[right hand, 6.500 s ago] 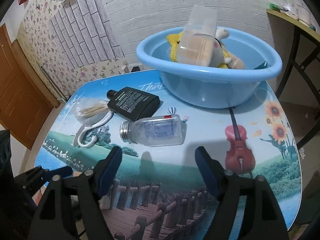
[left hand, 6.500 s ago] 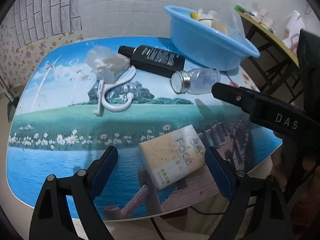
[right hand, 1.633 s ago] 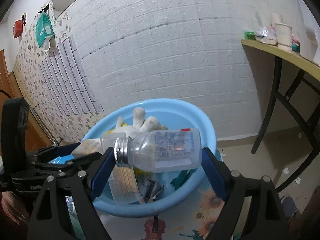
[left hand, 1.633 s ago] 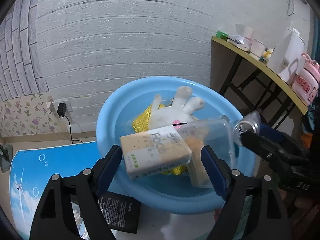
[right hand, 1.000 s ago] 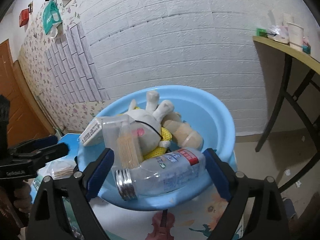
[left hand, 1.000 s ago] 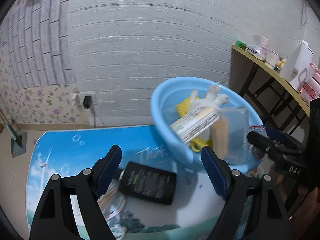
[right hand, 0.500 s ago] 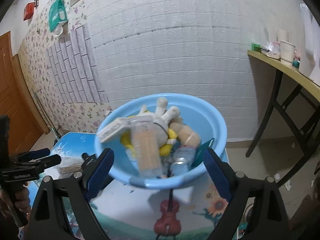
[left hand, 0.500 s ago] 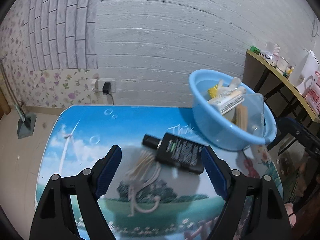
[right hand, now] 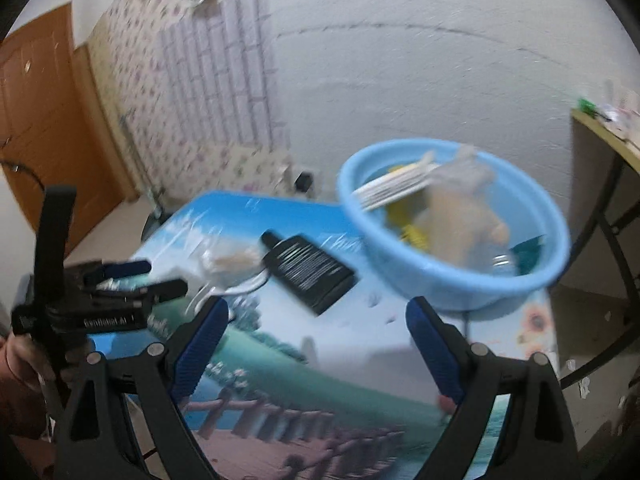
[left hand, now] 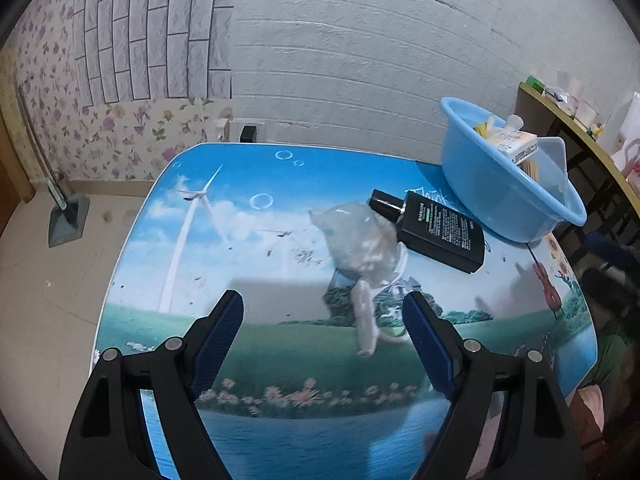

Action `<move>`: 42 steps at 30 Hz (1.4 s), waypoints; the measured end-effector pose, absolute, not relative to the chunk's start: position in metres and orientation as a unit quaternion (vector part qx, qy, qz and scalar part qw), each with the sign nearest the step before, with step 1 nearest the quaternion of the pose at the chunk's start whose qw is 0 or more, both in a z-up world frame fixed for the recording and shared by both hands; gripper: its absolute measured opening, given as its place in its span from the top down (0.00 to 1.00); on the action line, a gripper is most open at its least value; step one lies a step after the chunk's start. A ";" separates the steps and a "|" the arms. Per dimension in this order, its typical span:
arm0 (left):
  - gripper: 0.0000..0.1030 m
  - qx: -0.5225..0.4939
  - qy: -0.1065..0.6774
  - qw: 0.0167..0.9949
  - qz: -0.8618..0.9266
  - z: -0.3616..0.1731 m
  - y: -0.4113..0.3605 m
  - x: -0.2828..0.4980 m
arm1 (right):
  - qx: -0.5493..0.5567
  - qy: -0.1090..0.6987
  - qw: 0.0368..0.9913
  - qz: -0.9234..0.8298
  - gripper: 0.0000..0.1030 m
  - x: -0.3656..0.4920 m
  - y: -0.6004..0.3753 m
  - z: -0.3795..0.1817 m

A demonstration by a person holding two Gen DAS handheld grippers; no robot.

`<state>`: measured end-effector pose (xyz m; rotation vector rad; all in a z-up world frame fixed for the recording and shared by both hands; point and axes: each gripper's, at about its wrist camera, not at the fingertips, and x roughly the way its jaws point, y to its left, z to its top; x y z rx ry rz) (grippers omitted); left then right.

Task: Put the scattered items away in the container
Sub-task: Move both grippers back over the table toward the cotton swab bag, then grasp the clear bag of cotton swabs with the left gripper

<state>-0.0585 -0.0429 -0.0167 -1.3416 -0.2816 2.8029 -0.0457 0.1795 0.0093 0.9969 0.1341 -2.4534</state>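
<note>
Left wrist view: the left gripper (left hand: 322,312) stands wide and empty; the white hook (left hand: 366,314) lies just ahead, right of centre, its long axis running away from the jaws, plastic bag (left hand: 358,242) beyond.

Right wrist view: the right gripper (right hand: 316,324) is wide and empty; the black bottle (right hand: 310,270) lies ahead, slanting left, with the blue basin (right hand: 452,276) beyond on the right.

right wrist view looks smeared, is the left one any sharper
Right wrist view: motion blur smears the round light-blue plastic basin and flat black rectangular bottle. Left wrist view: sharper, label text lines show on that bottle, with fisheye bending at the edges.
</note>
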 end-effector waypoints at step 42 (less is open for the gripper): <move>0.78 -0.438 -0.095 0.108 0.887 -0.027 -0.068 -0.100 | 0.455 0.042 0.230 -0.859 0.12 -0.067 0.110 -0.044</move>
